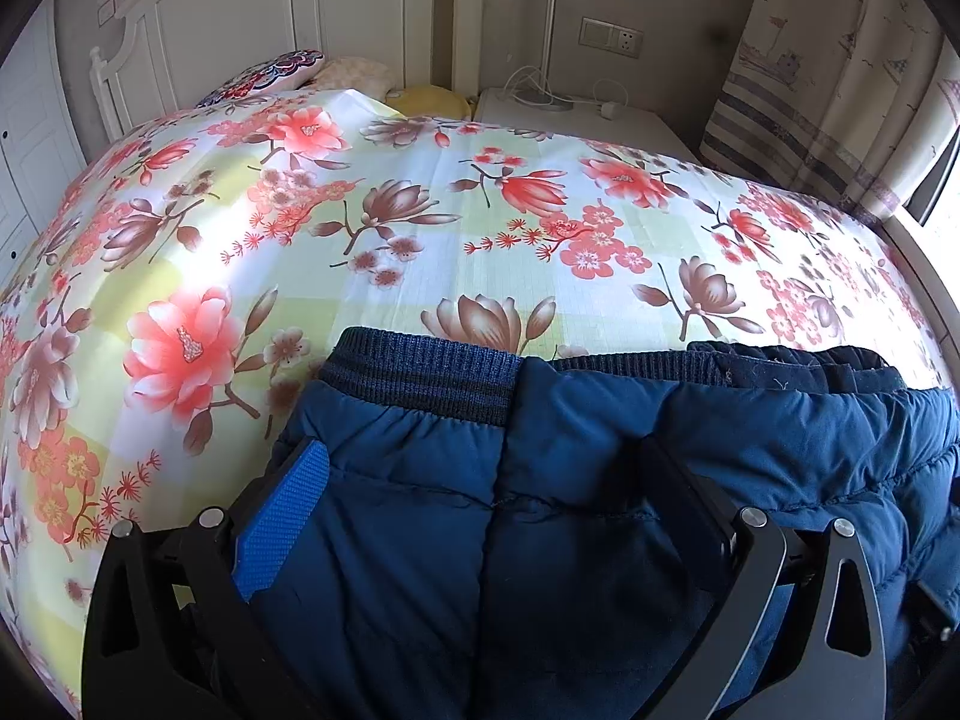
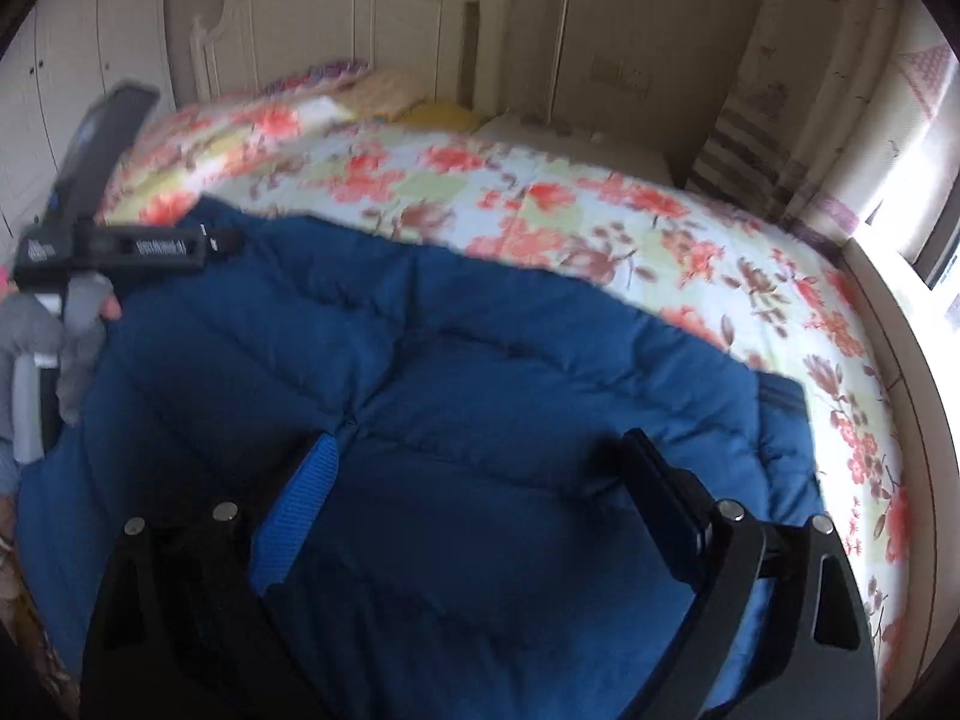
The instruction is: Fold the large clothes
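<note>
So you've got the bed with the floral quilt cover, red and brown blossoms on white and pale green (image 1: 456, 240), filling most of both views, white carved headboard (image 1: 240, 18) at the far end. Lying on the bed's near side, towards you, is the big navy blue quilted puffer jacket (image 1: 600, 468), folded over so its dark ribbed knit hem (image 1: 420, 378) faces the headboard end. In the right wrist view the jacket's padded panels spread nearly across the bed's near edge, though that shot's pretty blurry.

Past the bed's far corner there's a white bedside cabinet (image 1: 576, 114) with a white cable lying on it, and a striped curtain with printed patterns (image 1: 828, 60) hangs on the window side. A few pillows are bunched up against the headboard.

Your left tool (image 1: 474, 468) sits over the jacket with its fingers spread apart, fabric lying between them, not pinched. Your right tool (image 2: 480, 462) is the same deal: fingers wide, puffy blue fabric between, nothing clamped. The blue textured pad (image 1: 282, 516) shows on the left tool's finger.
</note>
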Available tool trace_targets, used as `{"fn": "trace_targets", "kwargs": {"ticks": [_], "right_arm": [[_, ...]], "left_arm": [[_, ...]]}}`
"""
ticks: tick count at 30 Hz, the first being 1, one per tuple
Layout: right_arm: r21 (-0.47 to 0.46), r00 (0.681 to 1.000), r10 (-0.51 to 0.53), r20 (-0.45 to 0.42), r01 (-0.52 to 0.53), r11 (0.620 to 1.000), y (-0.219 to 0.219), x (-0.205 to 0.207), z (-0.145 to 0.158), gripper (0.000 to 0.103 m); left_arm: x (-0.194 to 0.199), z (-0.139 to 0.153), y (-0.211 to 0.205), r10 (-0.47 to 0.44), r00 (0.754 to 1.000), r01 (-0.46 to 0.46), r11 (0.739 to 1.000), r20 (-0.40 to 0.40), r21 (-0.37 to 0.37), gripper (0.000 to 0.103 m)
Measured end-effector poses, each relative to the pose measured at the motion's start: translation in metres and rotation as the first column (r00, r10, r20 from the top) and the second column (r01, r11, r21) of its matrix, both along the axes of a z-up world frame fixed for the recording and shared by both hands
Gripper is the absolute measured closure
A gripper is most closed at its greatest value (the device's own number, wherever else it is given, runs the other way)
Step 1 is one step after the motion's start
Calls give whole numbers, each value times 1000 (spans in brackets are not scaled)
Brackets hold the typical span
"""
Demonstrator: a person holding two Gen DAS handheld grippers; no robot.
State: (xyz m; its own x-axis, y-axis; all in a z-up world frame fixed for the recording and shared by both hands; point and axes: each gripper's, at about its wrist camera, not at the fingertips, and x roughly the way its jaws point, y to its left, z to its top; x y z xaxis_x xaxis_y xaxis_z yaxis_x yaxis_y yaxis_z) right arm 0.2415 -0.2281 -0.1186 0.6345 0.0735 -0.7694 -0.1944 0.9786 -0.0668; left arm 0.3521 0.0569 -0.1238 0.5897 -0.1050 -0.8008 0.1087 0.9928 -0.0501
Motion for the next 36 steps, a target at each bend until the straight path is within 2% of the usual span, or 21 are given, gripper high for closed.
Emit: {"fn": "trace_targets", "kwargs": {"ticks": [3,5,8,10,12,13,18,20,22,23,26,28,29,30,31,34,36], "right_arm": [[57,999,-41,-27,43,997,-18,0,2,7],[51,997,-81,-15,81,995,-35,-7,7,7],[92,986,-165,8,164,982,-76,-21,14,6],[128,977,-213,-14,213,969,-102,-27,7,6],[211,978,-203,-34,206,956,-115,-28,-5,6],[221,979,-203,-37,206,953,-116,-26,-9,6],[194,978,-206,-30,208,959,-112,-26,-8,6],[193,974,-224,16,217,957,-112,-39,5,6],[208,979,-188,83,167,964,-104,-58,25,6],[201,982,-156,109,132,971,-96,-66,35,6],[143,988,-34,150,13,990,-62,-83,48,6],[99,993,62,99,-72,992,-35,-84,33,5],[59,995,97,27,-99,993,-22,-78,12,3],[40,995,96,16,-96,995,-15,-76,1,2],[35,995,90,50,-91,995,-13,-79,0,2],[49,996,80,35,-81,995,-16,-80,3,2],[28,998,50,45,-51,998,-20,-87,10,3]], "left_arm": [[0,0,1,0,1000,0,1000,0,-8,4],[-1,1,1,0,1000,0,1000,2,-3,4],[0,1,1,0,1000,0,1000,0,-7,4],[-1,0,2,0,1000,0,1000,-3,-11,4],[-1,1,2,-1,1000,1,1000,-1,-13,4],[-1,1,2,-1,1000,1,1000,1,-10,4],[-5,8,5,8,1000,-7,1000,14,-20,5],[-26,26,11,30,997,-26,998,77,-53,5],[-60,47,11,-21,990,36,993,136,-109,5],[-73,53,8,-50,987,67,992,152,-107,5],[-119,59,-21,-171,962,185,982,214,-48,5],[-134,36,-53,-245,951,236,969,189,67,5],[-134,19,-66,-258,954,238,961,152,138,4],[-134,5,-74,-266,954,240,955,139,175,4],[-135,5,-73,-259,953,234,958,154,165,4],[-133,5,-66,-255,959,243,964,124,106,4],[-135,5,-60,-250,961,238,966,118,104,4]]}}
